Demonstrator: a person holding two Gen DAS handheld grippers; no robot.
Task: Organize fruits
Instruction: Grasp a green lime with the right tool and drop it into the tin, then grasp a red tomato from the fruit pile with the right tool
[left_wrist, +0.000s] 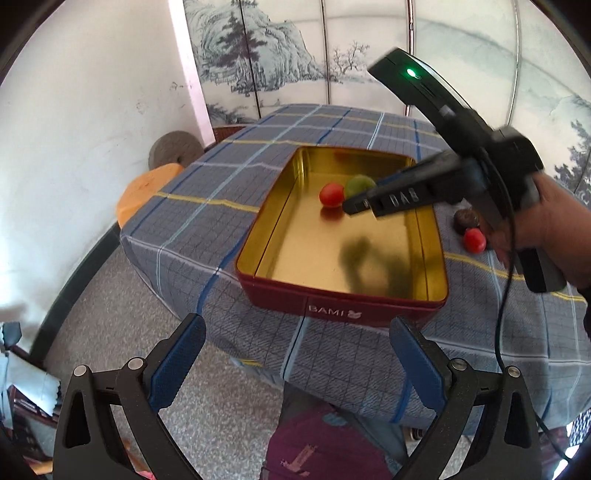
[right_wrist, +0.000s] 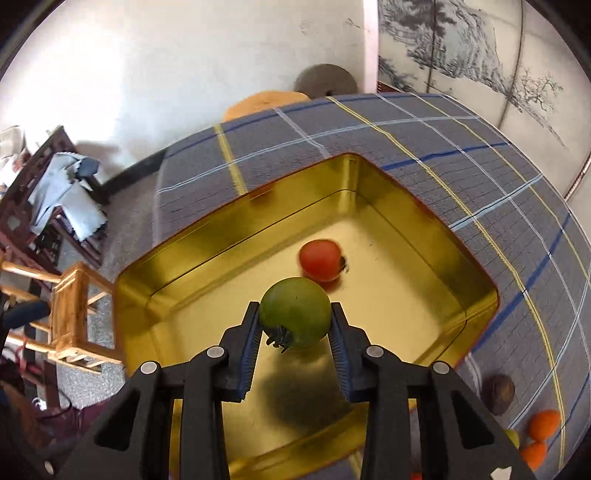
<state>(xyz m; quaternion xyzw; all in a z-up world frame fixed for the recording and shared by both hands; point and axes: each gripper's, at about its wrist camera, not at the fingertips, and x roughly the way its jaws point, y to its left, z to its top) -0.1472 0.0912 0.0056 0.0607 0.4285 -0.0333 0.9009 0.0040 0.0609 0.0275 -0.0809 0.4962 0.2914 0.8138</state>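
Observation:
A gold-lined red tin (left_wrist: 369, 310) (right_wrist: 207, 229) sits on the plaid table. A red tomato (left_wrist: 331, 195) (right_wrist: 320, 259) lies inside it. My right gripper (right_wrist: 295, 325) (left_wrist: 349, 206) is shut on a green tomato (right_wrist: 295, 312) (left_wrist: 359, 185) and holds it above the tin floor, next to the red tomato. My left gripper (left_wrist: 297, 350) is open and empty, off the table's front edge. A dark brown fruit (left_wrist: 466, 220) (right_wrist: 498, 393) and a red fruit (left_wrist: 474, 240) lie on the cloth right of the tin. Two orange fruits (right_wrist: 543, 424) lie beyond.
The plaid cloth (left_wrist: 207, 177) covers the table. An orange stool (left_wrist: 147, 188) and a grey round stone (left_wrist: 173, 147) stand by the wall on the left. A wooden chair (right_wrist: 70, 317) stands beside the table. A painted folding screen (left_wrist: 295, 55) stands behind.

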